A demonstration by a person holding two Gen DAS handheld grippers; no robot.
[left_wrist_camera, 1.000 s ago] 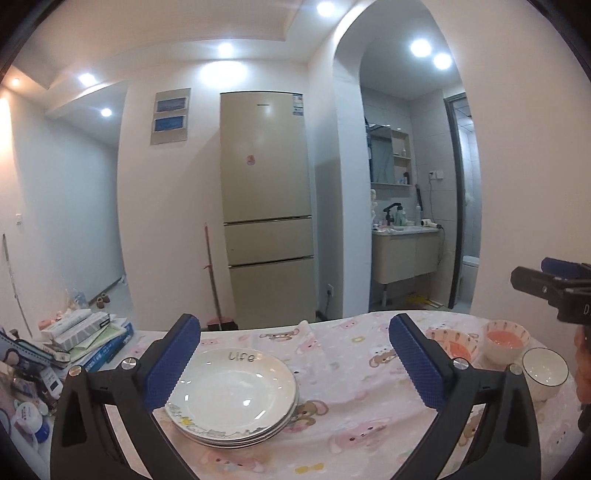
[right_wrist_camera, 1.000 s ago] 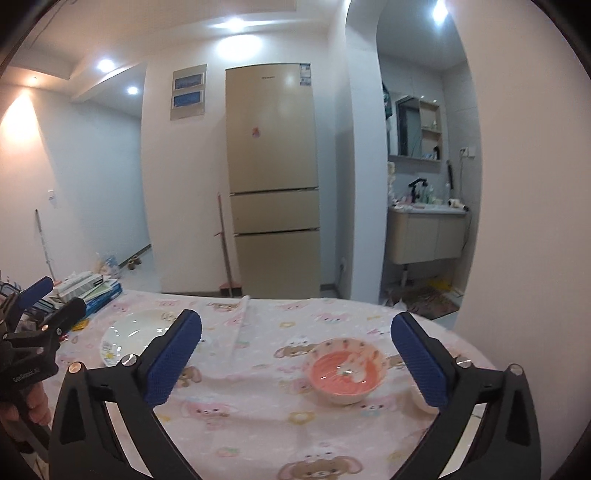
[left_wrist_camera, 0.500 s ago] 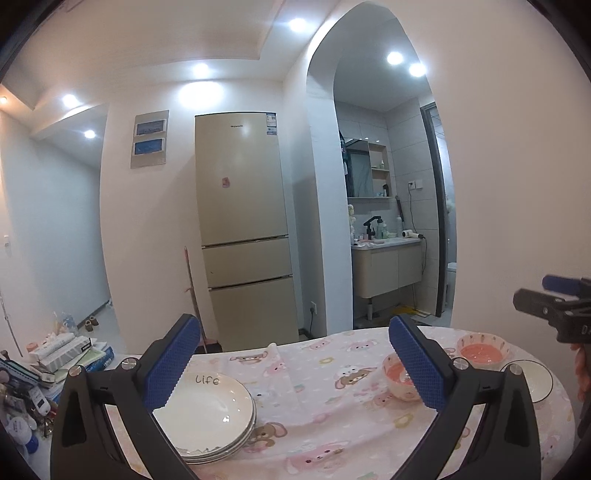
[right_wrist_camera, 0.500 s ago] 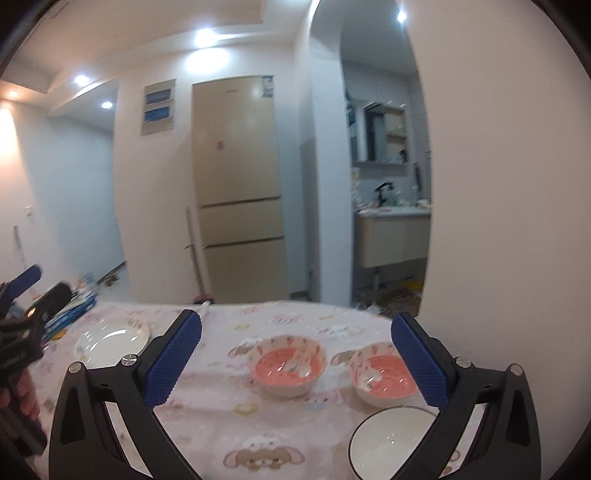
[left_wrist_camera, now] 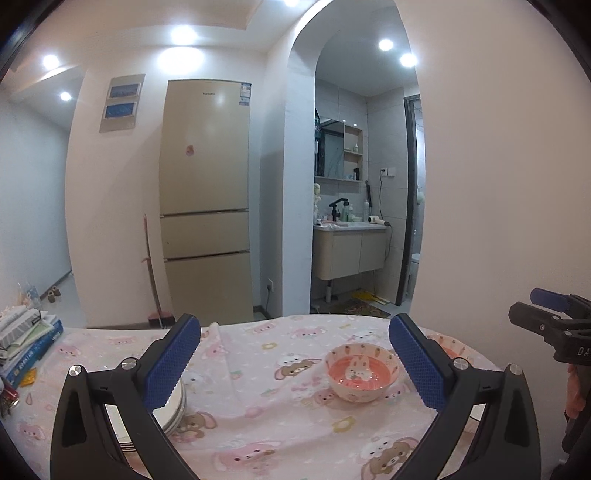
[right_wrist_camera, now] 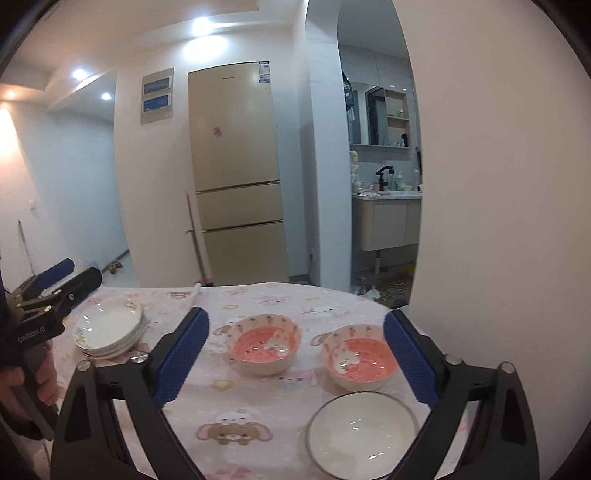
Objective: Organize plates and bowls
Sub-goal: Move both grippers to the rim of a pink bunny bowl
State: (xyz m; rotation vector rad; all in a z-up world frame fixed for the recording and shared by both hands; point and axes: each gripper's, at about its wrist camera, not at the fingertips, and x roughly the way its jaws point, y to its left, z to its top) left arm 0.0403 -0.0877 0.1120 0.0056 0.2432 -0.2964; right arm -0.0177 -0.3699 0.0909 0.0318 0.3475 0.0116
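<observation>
The stack of plates [right_wrist_camera: 110, 328] sits at nine o'clock; three bowls [right_wrist_camera: 264, 343] stand apart, unstacked. The right gripper [right_wrist_camera: 295, 354] is narrowing on nothing, and the left gripper [left_wrist_camera: 295, 363] is spread, empty.

Tall beige fridge [left_wrist_camera: 205, 199] against white wall [left_wrist_camera: 110, 221], with broom [left_wrist_camera: 153, 280] leaning beside. Two blue panels [left_wrist_camera: 123, 99] mounted at upper left. Arched doorway [left_wrist_camera: 351, 44] at right, open onto washroom with sink cabinet [left_wrist_camera: 349, 249] and mirror [left_wrist_camera: 330, 147]. Round ceiling lights [left_wrist_camera: 183, 35] on. Grey floor [left_wrist_camera: 61, 306].
</observation>
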